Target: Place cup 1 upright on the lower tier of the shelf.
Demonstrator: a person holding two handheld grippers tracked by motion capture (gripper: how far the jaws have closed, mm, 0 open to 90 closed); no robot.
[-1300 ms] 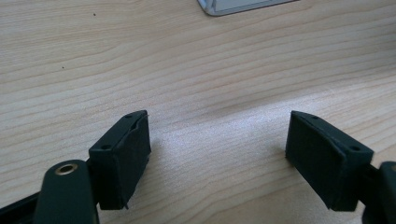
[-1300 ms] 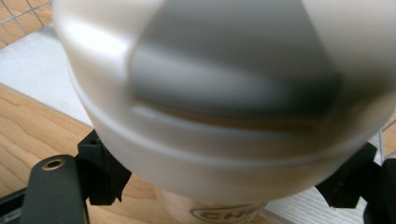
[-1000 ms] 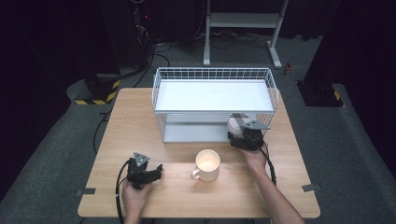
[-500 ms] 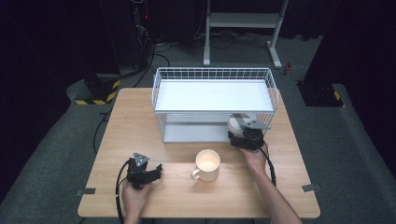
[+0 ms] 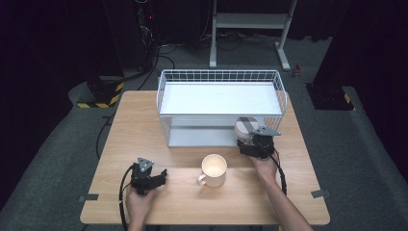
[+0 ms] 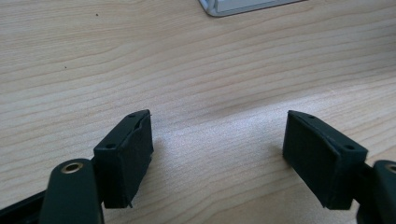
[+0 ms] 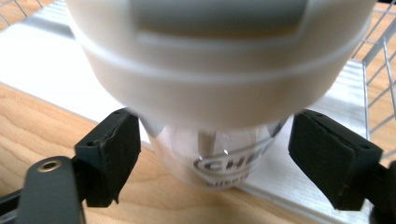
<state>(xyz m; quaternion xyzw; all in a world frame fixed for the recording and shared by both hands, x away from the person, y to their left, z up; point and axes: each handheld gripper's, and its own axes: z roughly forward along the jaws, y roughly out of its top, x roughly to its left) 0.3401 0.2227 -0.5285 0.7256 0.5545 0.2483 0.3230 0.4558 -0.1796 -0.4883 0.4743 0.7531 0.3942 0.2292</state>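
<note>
1. Looking down from the high view, a person's two forearms come in from the bottom edge onto a light wooden table [image 5: 144, 120], each hand holding a black two-jaw gripper.
2. Right gripper [image 5: 251, 140]: it sits at the right front corner of a white wire basket [image 5: 221, 77] and points toward the basket. A travel cup [image 5: 244, 129] with a pale lid stands right at its tip.
3. Seen from the right gripper view, the cup [image 7: 219, 93] rises between the two black jaws, its wide lid close to the camera and its clear lower part standing on the wood below. The jaws have just been closing a little, with the cup between them. A gap shows between each pad [image 7: 116, 149] and the cup's narrow lower body, so the pads do not press on it.
4. Left gripper [image 5: 161, 177]: it rests low near the front left of the table, well apart from the cup and the basket. In the left gripper view its jaws stand apart with bare wood grain between them; it holds nothing.
5. A cream mug [image 5: 214, 168] stands on the table between the two grippers, handle toward the front left, near the basket's front edge but not touching it.
</note>
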